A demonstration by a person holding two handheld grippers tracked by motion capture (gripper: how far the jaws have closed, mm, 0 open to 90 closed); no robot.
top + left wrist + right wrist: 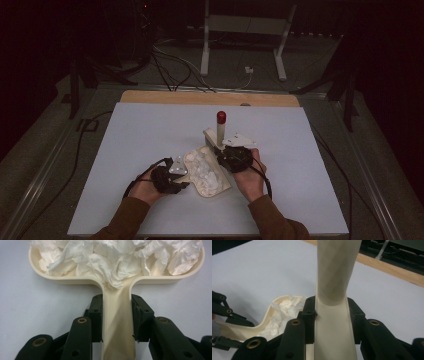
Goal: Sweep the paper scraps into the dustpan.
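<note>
**Dustpan and brush both gripped at mid-table**

While the left gripper (172, 176) clamps the handle of the cream dustpan (117, 322), its two black jaws press flat against either side of that handle, narrow and closed on it. That dustpan lies on the pale grey table (150, 135), its pan heaped with crumpled white tissue (110, 260) that reaches right back to where the handle begins. Seen from the high view, the pan sits between the two hands, near the front middle of the table.

Just to its right, the right gripper (235, 157) is closed on the cream handle of a brush (334, 322), jaws tight on both flat sides. This handle stands upright from the gripper, widening into a rounder shaft with a red tip (221, 117) at the top. From the right gripper view, the dustpan and its tissue lie low to the left, with the left gripper's jaws at the edge
</note>
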